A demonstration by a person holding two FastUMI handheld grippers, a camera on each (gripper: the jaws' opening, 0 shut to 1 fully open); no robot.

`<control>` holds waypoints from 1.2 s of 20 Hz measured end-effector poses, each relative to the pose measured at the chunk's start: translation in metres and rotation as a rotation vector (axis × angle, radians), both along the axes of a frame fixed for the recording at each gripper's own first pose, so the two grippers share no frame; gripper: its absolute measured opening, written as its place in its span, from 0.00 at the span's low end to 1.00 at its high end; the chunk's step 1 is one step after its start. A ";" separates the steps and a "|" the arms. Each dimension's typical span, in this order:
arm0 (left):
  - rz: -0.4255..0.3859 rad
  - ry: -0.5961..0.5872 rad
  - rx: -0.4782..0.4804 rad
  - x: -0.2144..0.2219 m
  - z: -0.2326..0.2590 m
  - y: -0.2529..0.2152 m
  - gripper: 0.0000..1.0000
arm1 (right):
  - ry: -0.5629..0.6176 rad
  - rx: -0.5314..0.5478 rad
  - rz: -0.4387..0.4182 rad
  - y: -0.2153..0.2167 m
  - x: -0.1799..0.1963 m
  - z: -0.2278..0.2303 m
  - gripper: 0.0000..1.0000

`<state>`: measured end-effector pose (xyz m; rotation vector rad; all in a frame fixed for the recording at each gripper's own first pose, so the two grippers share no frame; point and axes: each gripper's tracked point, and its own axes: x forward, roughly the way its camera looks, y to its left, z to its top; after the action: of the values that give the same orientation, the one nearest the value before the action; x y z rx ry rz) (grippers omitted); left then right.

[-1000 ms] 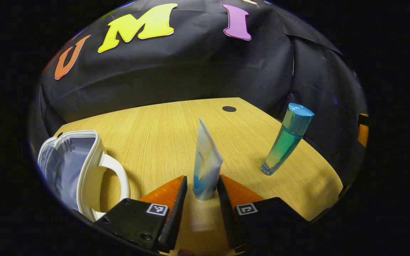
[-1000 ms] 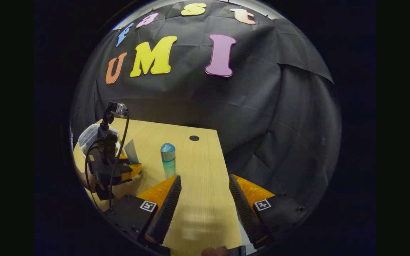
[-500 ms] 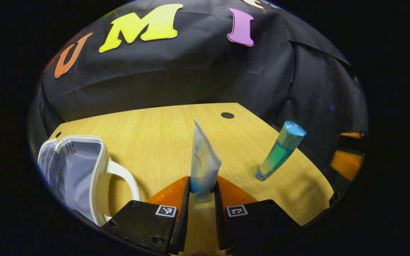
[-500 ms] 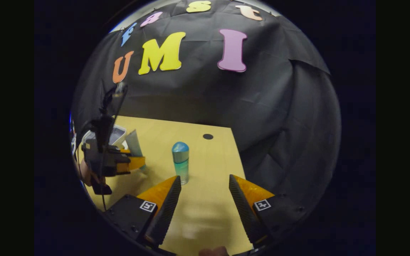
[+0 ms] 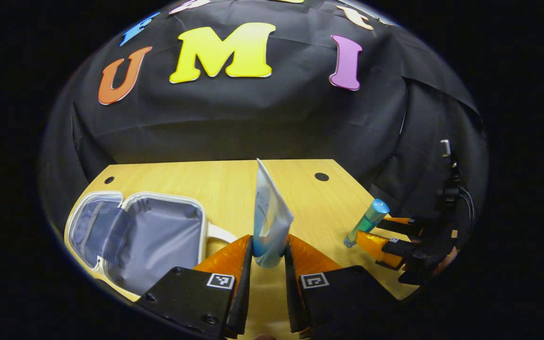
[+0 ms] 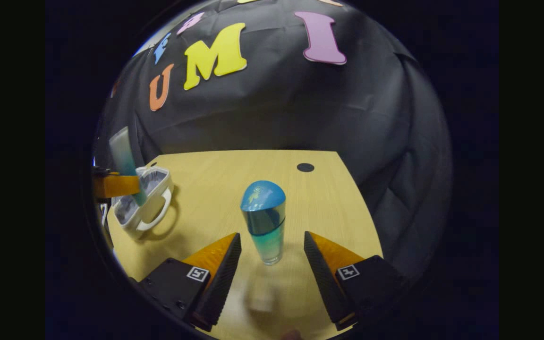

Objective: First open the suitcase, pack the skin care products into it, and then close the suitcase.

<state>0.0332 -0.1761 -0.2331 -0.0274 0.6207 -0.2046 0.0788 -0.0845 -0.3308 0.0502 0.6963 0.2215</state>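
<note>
Wooden table (image 5: pixel 196 182) before black cloth wall (image 5: pixel 253 123)

My left hand-held gripper (image 5: pixel 268 255) is clamped on the lower end of a white-and-blue soft plastic tube (image 5: pixel 268 222), both fingers pressing its sides, the tube standing upright with its flat crimped end up. Toward the left edge of the pale wooden table (image 5: pixel 225 184) lies the small white zip suitcase with grey lining (image 5: pixel 140 236), spread open, its handle pointing toward my fingers. Near the right edge stands a tall clear bottle of blue-green liquid with a blue cap (image 5: pixel 365 223); my right hand-held gripper (image 5: pixel 371 231) sits just beside it, jaws parted.
</note>
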 end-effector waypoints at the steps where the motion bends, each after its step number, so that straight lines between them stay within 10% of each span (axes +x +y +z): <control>1: 0.015 0.001 0.003 -0.002 0.002 0.009 0.36 | 0.020 0.011 -0.004 0.002 0.003 -0.007 0.75; 8: 0.092 -0.002 0.023 -0.009 0.013 0.061 0.36 | 0.076 0.034 -0.052 0.009 0.016 -0.024 0.45; 24: 0.406 0.230 0.395 -0.018 -0.035 0.222 0.36 | 0.064 0.151 0.094 0.060 -0.039 0.114 0.34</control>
<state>0.0147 0.0457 -0.2681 0.2055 0.8611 0.3201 0.0394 -0.0243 -0.2167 0.1701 0.7452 0.3639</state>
